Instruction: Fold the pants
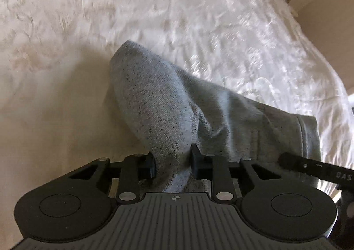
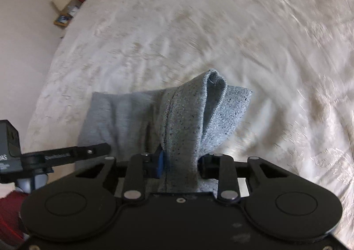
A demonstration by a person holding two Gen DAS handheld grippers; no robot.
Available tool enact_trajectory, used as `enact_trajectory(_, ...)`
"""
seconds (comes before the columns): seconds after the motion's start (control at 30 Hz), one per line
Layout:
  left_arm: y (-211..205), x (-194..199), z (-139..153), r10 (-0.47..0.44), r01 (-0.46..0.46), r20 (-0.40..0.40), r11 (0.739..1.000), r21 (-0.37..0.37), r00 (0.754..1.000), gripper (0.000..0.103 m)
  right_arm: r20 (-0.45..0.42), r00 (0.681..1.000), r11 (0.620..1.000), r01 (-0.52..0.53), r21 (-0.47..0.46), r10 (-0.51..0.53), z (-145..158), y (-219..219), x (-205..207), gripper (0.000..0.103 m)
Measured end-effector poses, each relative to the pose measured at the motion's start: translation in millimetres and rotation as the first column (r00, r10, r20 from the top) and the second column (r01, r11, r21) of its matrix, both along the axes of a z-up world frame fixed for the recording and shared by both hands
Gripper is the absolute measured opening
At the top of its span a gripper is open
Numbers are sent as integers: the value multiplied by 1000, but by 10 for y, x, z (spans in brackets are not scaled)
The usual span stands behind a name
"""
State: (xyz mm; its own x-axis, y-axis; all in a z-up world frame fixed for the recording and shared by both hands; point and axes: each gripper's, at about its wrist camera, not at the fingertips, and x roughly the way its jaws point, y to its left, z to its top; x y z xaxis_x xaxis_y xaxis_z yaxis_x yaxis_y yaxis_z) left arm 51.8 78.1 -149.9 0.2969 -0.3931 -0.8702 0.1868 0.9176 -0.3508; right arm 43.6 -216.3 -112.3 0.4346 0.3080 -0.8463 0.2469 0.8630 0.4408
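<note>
Grey pants point(image 1: 168, 103) hang bunched above a bed point(image 1: 199, 17) covered in a white patterned spread, lifted at two points. The left tool point(image 1: 172, 161) is clenched on one fold of the fabric, and the right tool point(image 2: 180, 165) grips another, its cloth rising in a peak while the rest trails onto the bed.

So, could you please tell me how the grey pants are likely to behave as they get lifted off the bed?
Probably floppy: the grey pants drape and bunch from both grippers' jaws. Likely fairly light, hanging without stretching taut. The knit looks grippy, so slipping seems unlikely.
</note>
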Motion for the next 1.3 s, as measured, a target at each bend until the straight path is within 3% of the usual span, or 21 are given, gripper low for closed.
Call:
enact_trajectory(0.23,177,112,476,44,-48,156,999,17,987,26,98,992,995,-88,43,83,424,254,438,32)
enact_trajectory(0.43,553,631,678,127,-136,190,990,36,974,26,166,971,981,-184,59,172,556,523,1226,32)
enact_trajectory(0.6,760,1059,505,184,-200,155,976,89,971,27,165,960,973,-231,11,226,398,694,1866,37)
enact_trajectory(0.63,806,1127,410,200,-218,142,968,123,969,27,143,965,975,-219,-27,221,286,691,1992,42)
enact_trajectory(0.7,861,1217,229,235,-256,119,940,226,965,27,55,982,979,-173,-109,179,17,617,2146,43)
enact_trajectory(0.73,889,1238,173,244,-264,109,929,258,964,27,8,988,975,-151,-164,154,-106,597,2234,37)
enact_trajectory(0.8,933,1223,120,259,-277,102,922,270,960,27,-27,992,963,-125,-240,122,-209,544,2283,33)
enact_trajectory(0.9,833,1071,217,225,-260,151,924,280,962,27,77,985,957,-130,-258,154,-28,598,2177,34)
enact_trajectory(1.03,599,831,316,152,-210,210,932,295,966,27,213,914,913,-274,-300,345,225,914,1927,49)
enact_trajectory(1.13,447,777,178,137,-189,182,933,306,974,28,165,891,880,-362,-307,424,98,1122,1774,49)
enact_trajectory(1.23,371,764,-82,135,-167,116,921,352,984,28,43,908,869,-384,-313,416,-236,1187,1734,49)
enact_trajectory(1.3,347,766,-124,127,-163,120,918,362,985,29,31,917,878,-372,-302,399,-333,1141,1689,49)
